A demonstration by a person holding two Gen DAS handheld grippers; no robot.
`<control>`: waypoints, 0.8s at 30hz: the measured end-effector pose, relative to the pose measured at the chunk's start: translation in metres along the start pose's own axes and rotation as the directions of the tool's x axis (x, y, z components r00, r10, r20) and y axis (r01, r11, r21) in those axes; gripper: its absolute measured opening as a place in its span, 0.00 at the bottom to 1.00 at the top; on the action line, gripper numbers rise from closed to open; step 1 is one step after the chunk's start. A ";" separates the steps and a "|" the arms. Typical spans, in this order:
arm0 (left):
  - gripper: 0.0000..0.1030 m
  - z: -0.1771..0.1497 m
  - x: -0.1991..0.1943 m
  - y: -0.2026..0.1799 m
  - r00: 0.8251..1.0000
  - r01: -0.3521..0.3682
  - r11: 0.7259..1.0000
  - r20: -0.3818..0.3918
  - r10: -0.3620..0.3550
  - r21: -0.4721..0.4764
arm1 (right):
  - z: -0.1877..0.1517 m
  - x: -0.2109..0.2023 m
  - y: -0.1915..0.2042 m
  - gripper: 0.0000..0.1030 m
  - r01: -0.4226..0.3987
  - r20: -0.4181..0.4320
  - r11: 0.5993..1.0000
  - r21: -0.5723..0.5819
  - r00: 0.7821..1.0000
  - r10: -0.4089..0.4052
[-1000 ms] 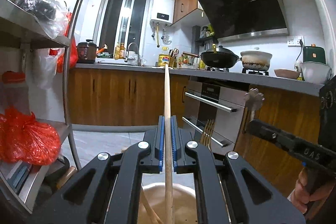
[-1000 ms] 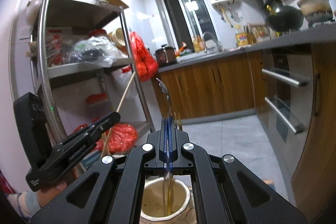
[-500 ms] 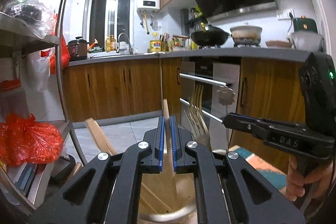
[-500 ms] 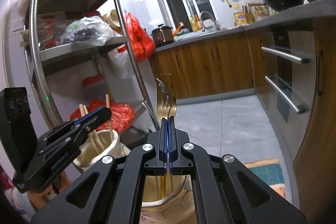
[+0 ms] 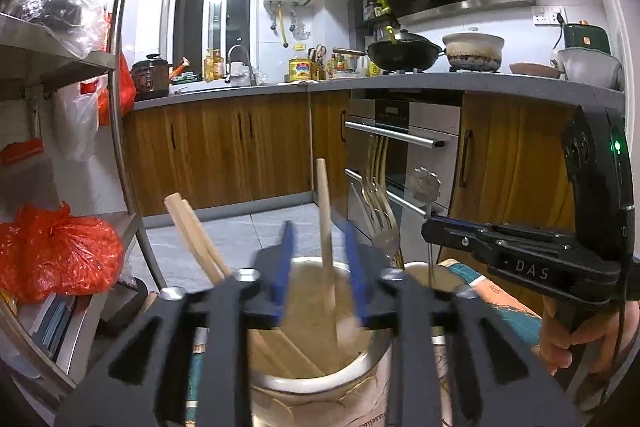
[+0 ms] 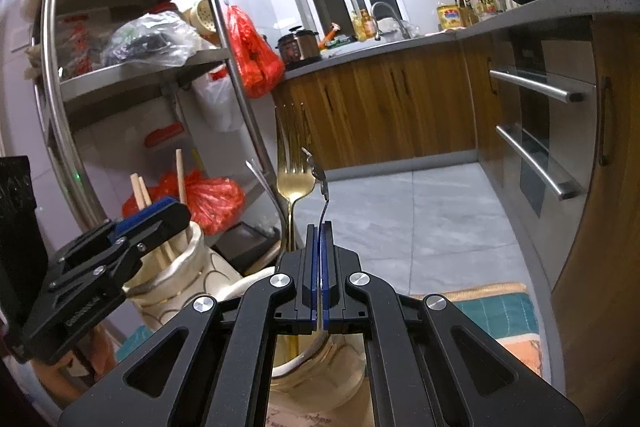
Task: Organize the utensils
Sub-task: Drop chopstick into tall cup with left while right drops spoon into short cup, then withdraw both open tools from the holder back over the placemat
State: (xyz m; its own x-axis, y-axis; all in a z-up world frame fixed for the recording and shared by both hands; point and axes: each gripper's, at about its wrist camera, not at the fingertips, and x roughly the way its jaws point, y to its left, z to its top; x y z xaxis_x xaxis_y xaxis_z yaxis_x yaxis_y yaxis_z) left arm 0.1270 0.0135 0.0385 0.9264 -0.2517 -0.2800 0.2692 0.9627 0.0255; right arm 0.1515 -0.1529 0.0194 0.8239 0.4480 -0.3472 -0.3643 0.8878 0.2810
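My left gripper (image 5: pixel 318 227) is open above a cream ceramic jar (image 5: pixel 320 379). A wooden chopstick (image 5: pixel 325 219) stands loose in the jar between the blue pads, beside two more chopsticks (image 5: pixel 196 239). My right gripper (image 6: pixel 319 227) is shut on a thin silver utensil handle (image 6: pixel 322 203) over a second jar (image 6: pixel 320 379) that holds a gold fork (image 6: pixel 294 183). The left gripper also shows in the right wrist view (image 6: pixel 160 215), over the chopstick jar (image 6: pixel 196 267). The right gripper shows in the left wrist view (image 5: pixel 436 227), next to forks (image 5: pixel 378 211).
A steel shelf rack (image 6: pixel 132 75) with red bags (image 5: pixel 52 251) stands at the left. Wooden cabinets (image 5: pixel 224 147) and an oven (image 5: pixel 400 147) run along the back and right. A teal and orange mat (image 6: pixel 480 307) lies under the jars.
My left gripper has opened and let go of the chopstick, which dropped down into the jar. My right gripper has lowered, still shut on the silver utensil.
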 end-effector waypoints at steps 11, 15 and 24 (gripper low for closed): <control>0.57 0.004 -0.013 0.004 0.999 -0.025 1.000 0.026 0.026 -0.018 | -0.002 0.000 0.001 0.16 0.011 -0.026 1.000 -0.014 1.000 -0.011; 0.67 0.005 -0.023 0.007 0.998 -0.035 0.999 0.044 0.037 -0.037 | -0.001 -0.006 0.001 0.39 0.004 -0.021 1.000 -0.016 1.000 -0.004; 0.95 0.009 -0.059 0.018 0.994 -0.043 0.992 0.094 0.054 -0.115 | 0.004 -0.044 0.008 0.92 0.016 0.058 1.000 -0.014 0.998 -0.015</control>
State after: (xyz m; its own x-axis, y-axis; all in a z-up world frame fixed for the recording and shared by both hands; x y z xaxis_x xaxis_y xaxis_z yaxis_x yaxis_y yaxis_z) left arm 0.0794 0.0447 0.0639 0.9601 -0.2077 -0.1871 0.1972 0.9776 -0.0730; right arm 0.1143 -0.1662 0.0407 0.8530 0.4277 -0.2989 -0.3573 0.8962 0.2629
